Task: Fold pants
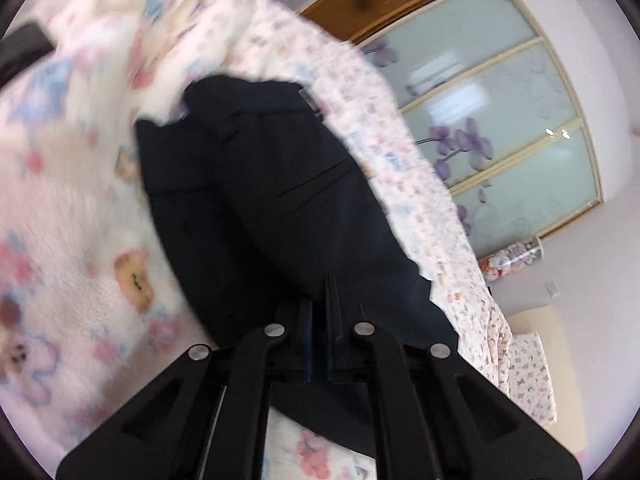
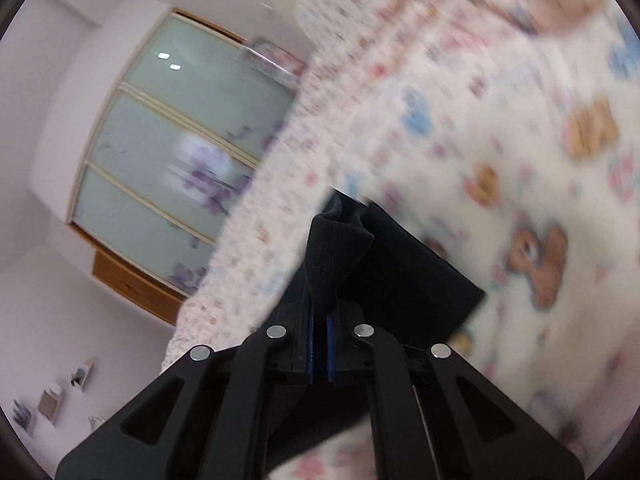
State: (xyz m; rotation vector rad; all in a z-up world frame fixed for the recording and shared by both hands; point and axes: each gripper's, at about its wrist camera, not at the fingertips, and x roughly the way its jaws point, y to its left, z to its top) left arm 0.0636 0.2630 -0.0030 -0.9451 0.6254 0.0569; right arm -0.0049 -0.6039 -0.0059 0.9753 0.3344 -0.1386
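Dark navy pants (image 1: 260, 200) lie on a fleece blanket with a teddy-bear print (image 1: 80, 208) on a bed. My left gripper (image 1: 319, 300) is shut on one end of the pants, which stretch away from it toward the far waistband. My right gripper (image 2: 320, 308) is shut on a bunched ribbed edge of the pants (image 2: 336, 248), lifted a little above the blanket (image 2: 520, 160). Both views are motion-blurred.
A floral sheet (image 1: 400, 140) hangs along the bed's edge. A wardrobe with frosted glass doors and purple flowers (image 1: 500, 128) stands beyond the bed and also shows in the right wrist view (image 2: 180, 140). A dark object (image 1: 24, 48) lies at the blanket's far left.
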